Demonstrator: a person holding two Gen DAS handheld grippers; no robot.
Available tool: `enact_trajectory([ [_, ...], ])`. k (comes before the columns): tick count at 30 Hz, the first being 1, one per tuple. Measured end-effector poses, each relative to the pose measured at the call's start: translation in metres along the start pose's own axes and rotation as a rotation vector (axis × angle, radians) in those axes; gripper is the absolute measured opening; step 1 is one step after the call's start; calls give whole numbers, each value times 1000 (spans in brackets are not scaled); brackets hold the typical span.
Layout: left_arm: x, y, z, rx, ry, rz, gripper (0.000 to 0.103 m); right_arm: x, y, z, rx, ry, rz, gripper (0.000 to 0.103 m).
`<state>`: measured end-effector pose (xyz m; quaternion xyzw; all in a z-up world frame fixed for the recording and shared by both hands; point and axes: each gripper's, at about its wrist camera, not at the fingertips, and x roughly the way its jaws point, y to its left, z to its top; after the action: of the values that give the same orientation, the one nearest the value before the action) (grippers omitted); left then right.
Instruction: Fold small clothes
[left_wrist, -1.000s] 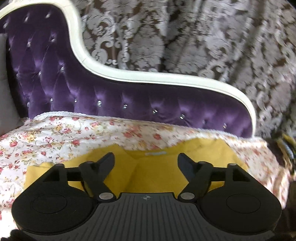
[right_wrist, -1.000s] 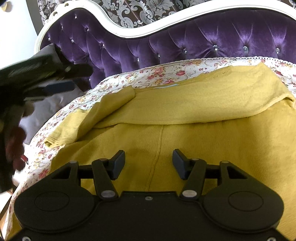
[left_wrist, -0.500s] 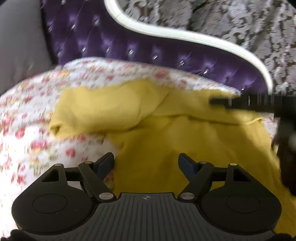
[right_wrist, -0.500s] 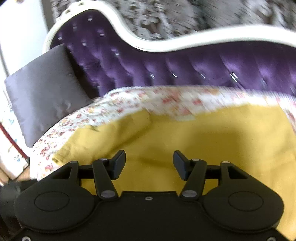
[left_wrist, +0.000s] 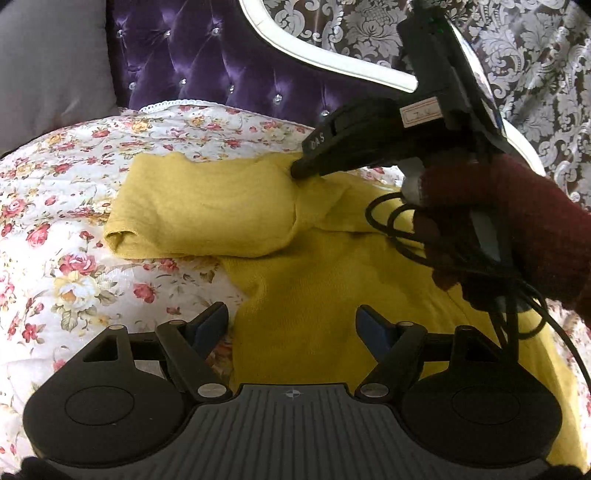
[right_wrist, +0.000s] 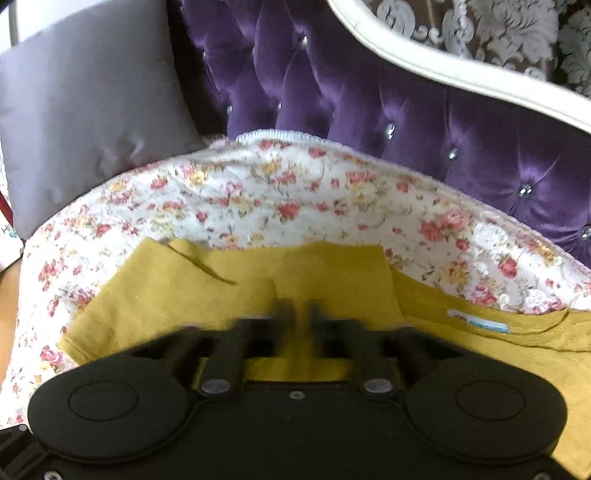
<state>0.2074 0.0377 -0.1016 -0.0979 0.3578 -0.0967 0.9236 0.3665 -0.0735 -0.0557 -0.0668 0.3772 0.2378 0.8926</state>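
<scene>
The mustard-yellow knit garment (left_wrist: 325, 295) lies flat on the floral quilted cover (left_wrist: 74, 206) of the purple tufted sofa (left_wrist: 207, 62), one sleeve (left_wrist: 199, 218) extended sideways. The right tongs (right_wrist: 299, 308), motion-blurred, are nearly together on fabric at the sleeve's base, though a firm clamp cannot be confirmed. The left tongs (left_wrist: 291, 325) are spread apart above the garment's edge.

Black left gripper (left_wrist: 291, 325), blue pads; right gripper (right_wrist: 300, 314) black, looped cables; maroon knit glove (left_wrist: 517, 229).
</scene>
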Motion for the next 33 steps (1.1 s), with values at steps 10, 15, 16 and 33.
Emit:
enact_trajectory([
  [10, -2, -1, -3, -5, -4, 0, 75, -136, -63, -48, 193, -266, -88, 15],
  [15, -3, 0, -3, -14, -8, -4, 75, -130, -88, -99, 242, -103, -188, 36],
  [16, -4, 0, -3, -16, -8, -5, 75, -132, -92, -103, 262, -112, -192, 40],
  [33, -4, 0, -3, -14, -6, -1, 75, -75, -142, -97, 378, -70, -157, 56],
])
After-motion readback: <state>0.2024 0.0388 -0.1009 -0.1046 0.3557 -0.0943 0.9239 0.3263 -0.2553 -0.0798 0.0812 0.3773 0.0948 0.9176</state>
